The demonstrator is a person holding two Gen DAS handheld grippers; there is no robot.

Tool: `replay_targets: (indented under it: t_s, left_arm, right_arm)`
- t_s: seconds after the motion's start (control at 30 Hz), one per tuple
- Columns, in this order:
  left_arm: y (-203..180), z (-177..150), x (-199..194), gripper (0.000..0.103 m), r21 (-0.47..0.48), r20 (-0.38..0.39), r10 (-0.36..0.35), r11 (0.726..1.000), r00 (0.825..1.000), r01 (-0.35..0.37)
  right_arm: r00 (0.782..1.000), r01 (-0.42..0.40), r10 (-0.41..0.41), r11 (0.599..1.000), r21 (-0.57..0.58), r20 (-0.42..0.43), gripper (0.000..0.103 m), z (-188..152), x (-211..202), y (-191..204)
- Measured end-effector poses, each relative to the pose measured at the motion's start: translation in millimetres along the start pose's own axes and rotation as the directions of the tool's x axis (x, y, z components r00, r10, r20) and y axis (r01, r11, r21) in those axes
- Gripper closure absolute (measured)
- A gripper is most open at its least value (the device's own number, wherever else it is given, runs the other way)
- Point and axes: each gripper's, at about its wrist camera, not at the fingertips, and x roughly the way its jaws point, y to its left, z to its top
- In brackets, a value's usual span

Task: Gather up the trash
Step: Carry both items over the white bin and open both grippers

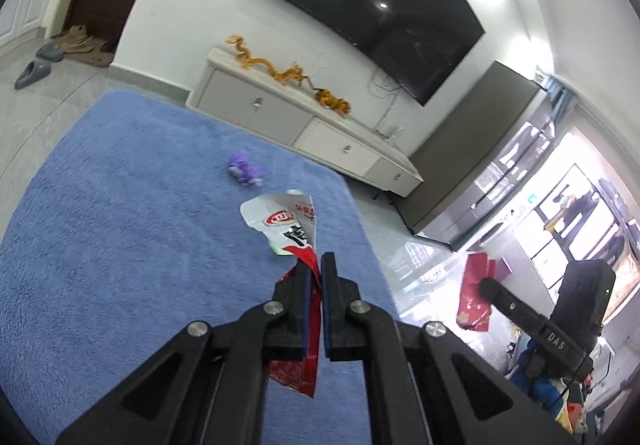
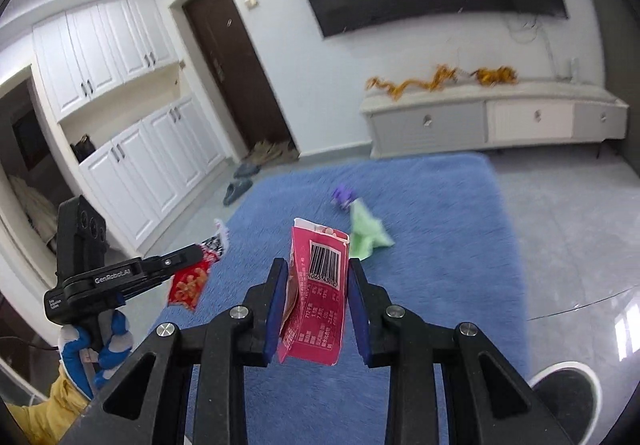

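Tools: two black hand-held two-finger grippers with blue pads.

Left gripper [image 1: 318, 265]: pads pressed together on a crumpled red-and-white foil snack wrapper [image 1: 294, 229], pinched near its red middle and held clear of the blue shaggy rug [image 1: 120, 225]. A white upper part with a red oval logo and large black characters stands up past the tips; a red tail hangs below. From the right wrist view its body reads "GenRobot.AI", and a blue-and-white gloved hand [image 2: 94, 345] carries it.

Right gripper [image 2: 318, 269]: pads clamped on either side of a pink rectangular snack pouch [image 2: 316, 293], flattened and upright, above the rug. It shows a barcode, digits beginning "4065", and a small nutrition table too fine to read. From the left wrist view the gripper body shows "DAS".

Remaining on the rug: a small purple crumpled wrapper [image 2: 343, 199]; just beside it a pale green crumpled wrapper [image 2: 366, 233].

Handling, judged: all items light, thin and limp; foil is slick and may slide out. Pinch on a fold or doubled edge, not a single flat sheet.
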Motion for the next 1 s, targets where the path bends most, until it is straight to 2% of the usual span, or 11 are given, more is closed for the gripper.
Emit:
replay_targets:
  t_s: [0.17, 0.43, 0.57, 0.73, 1.0]
  left_arm:
    - [-49, 0, 6, 0.099, 0.075, -0.022, -0.045, 0.996, 0.999, 0.047]
    - [-126, -14, 49, 0.099, 0.169, -0.127, -0.122, 0.975, 0.984, 0.142]
    - [-163, -28, 76, 0.099, 0.203, -0.195, -0.152, 0.96, 0.969, 0.192]
    - [-215, -55, 113, 0.099, 0.264, -0.289, -0.173, 0.931, 0.942, 0.252]
    - [-286, -110, 177, 0.099, 0.357, -0.433, -0.146, 0.878, 0.889, 0.319]
  right_arm:
    - [0.991, 0.079, -0.082, 0.996, 0.03, 0.111, 0.075, 1, -59, -30]
    - [0.949, 0.208, -0.238, 0.965, 0.157, 0.205, 0.075, -24, -133, -99]
    - [0.932, 0.252, -0.301, 0.938, 0.238, 0.203, 0.075, -44, -155, -136]
    - [0.913, 0.302, -0.371, 0.894, 0.331, 0.169, 0.075, -78, -175, -180]
    - [0.906, 0.335, -0.415, 0.829, 0.447, 0.09, 0.075, -131, -181, -232]
